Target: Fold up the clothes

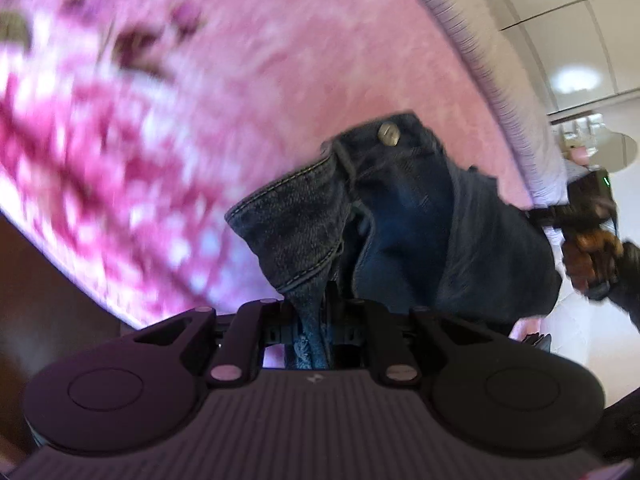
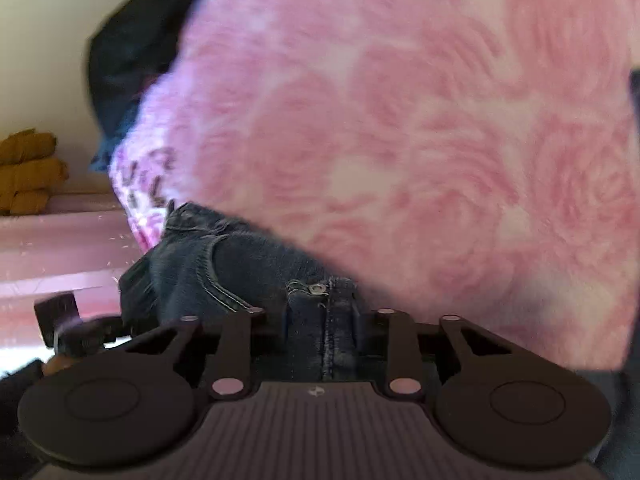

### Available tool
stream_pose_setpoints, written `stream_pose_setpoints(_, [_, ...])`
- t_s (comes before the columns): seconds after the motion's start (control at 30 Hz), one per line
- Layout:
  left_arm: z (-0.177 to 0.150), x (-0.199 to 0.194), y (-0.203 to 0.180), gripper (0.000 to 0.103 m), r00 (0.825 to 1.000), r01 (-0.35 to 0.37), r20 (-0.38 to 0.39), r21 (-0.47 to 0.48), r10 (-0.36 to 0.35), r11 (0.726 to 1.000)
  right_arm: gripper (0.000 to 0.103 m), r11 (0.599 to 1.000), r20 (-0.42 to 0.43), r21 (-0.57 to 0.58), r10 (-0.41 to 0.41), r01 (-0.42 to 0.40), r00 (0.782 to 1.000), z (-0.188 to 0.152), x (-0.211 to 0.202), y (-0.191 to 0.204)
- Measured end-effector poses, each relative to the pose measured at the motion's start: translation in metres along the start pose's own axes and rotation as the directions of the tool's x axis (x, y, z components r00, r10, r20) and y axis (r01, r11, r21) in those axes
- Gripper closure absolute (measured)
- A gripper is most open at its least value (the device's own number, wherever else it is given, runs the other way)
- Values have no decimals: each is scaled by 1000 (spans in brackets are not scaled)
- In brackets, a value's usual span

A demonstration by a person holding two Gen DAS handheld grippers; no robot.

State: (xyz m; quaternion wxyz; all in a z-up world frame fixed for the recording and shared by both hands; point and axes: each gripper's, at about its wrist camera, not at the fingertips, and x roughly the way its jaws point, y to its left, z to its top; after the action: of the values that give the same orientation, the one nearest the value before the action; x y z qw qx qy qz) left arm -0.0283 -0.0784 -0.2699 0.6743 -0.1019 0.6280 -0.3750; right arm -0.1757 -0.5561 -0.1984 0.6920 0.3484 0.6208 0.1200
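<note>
Gripping a bunched strip of dark denim, the left tool [image 1: 310, 332] has its jaws pressed together on the jeans [image 1: 400, 216] — the fabric runs up from between the fingers into a folded waistband with a metal button [image 1: 389, 134] showing near the top. The jeans hang over a pink blanket [image 1: 248, 80] printed with darker pink blossoms on the left, blurred; its ribbed pale edge [image 1: 496, 92] curves down the right side. At far right in the left wrist view a hand [image 1: 588, 256] holds the other device, dark and blurred, against a white tiled floor [image 1: 592, 32]. The right tool [image 2: 322, 336] has denim between its fingers too — a seamed strip with a fly and a small rivet button [image 2: 317, 289] lies in the gap, jaws partly closed around it, pads appear to press the cloth. From this view the jeans [image 2: 192, 264] spread to the left with a curved pocket seam visible, lying against the pink rose-patterned blanket [image 2: 420, 140]. Dark clothing [image 2: 132, 60] sits at upper left beyond the blanket edge. Mustard-coloured folded cloth [image 2: 28, 172] is stacked at far left on a pink surface. The left device [image 2: 68, 328] shows blurred at lower left.
</note>
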Motion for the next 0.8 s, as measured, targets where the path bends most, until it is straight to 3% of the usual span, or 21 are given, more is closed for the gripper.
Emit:
stream_pose_setpoints(0.1, [35,-21,-17,95,998,15,63,96,-21,995,80,999,137,-28,35,-31,990,-25,-33,47])
stream_pose_setpoints(0.17, [66,-34,-25,95,994,24,102,161,-41,987,82,997,256,-45,69,-60,964,-44,-55,88])
stream_pose_setpoints(0.3, [141,-76,-35,95,982,28,166,344,-90,939,83,996,449,-71,76,-49,890,-78,-77,175])
stream_pose_setpoints(0.4, [192,-126,-36,95,966,4,227,463,-123,886,83,996,577,-67,86,-58,812,-93,-75,238])
stream_pose_setpoints(0.5, [242,-195,-45,96,940,-50,303,575,-155,817,83,991,695,-77,133,-110,707,-92,-61,304])
stream_pose_setpoints(0.6, [291,-265,-80,96,899,-151,397,680,-187,717,83,981,786,-138,194,-139,587,-84,-61,366])
stream_pose_setpoints(0.7, [324,-303,-147,96,858,-232,441,790,-262,568,83,973,866,-188,229,-135,444,-85,-82,400])
stream_pose_setpoints(0.73, [332,-305,-175,96,852,-236,431,823,-297,517,83,974,894,-191,224,-122,387,-89,-93,405])
stream_pose_setpoints(0.8, [344,-291,-231,96,844,-226,390,881,-367,415,84,983,937,-170,185,-76,297,-100,-112,404])
